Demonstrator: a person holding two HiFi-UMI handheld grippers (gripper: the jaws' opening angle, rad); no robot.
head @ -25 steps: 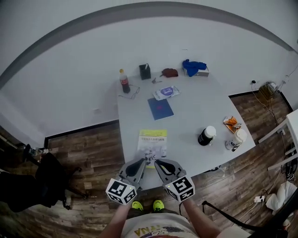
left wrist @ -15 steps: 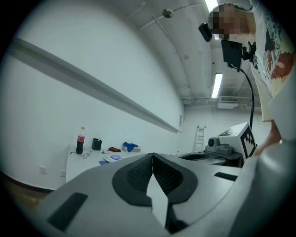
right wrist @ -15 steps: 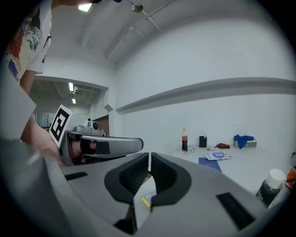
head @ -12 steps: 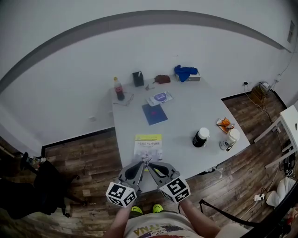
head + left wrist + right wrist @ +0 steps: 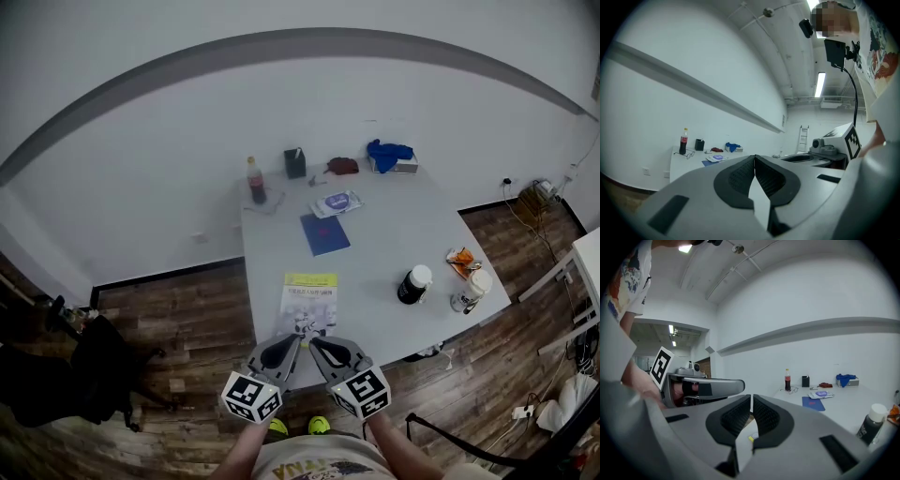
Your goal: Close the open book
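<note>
A booklet [image 5: 307, 302] with a yellow band at its far end and a white printed face lies flat near the table's front edge. I cannot tell from here whether it is open. My left gripper [image 5: 292, 339] and right gripper [image 5: 317, 341] hover side by side just over its near end, tips almost touching each other. Both are shut with nothing between the pads, as the left gripper view [image 5: 754, 157] and right gripper view [image 5: 752, 396] show. A blue book [image 5: 324, 233] lies closed mid-table, with a magazine [image 5: 336, 202] behind it.
On the white table [image 5: 394, 234] stand a cola bottle [image 5: 254, 180], glasses [image 5: 272, 202], a black holder [image 5: 294, 162], a blue cloth [image 5: 389, 155], a black bottle with white cap [image 5: 414, 284], a cup [image 5: 472, 286] and an orange packet [image 5: 461, 259]. A dark chair [image 5: 103, 361] stands at left.
The head view has shifted a little. Both grippers stay shut and close together at the table's front edge, now slightly nearer to me in the picture.
</note>
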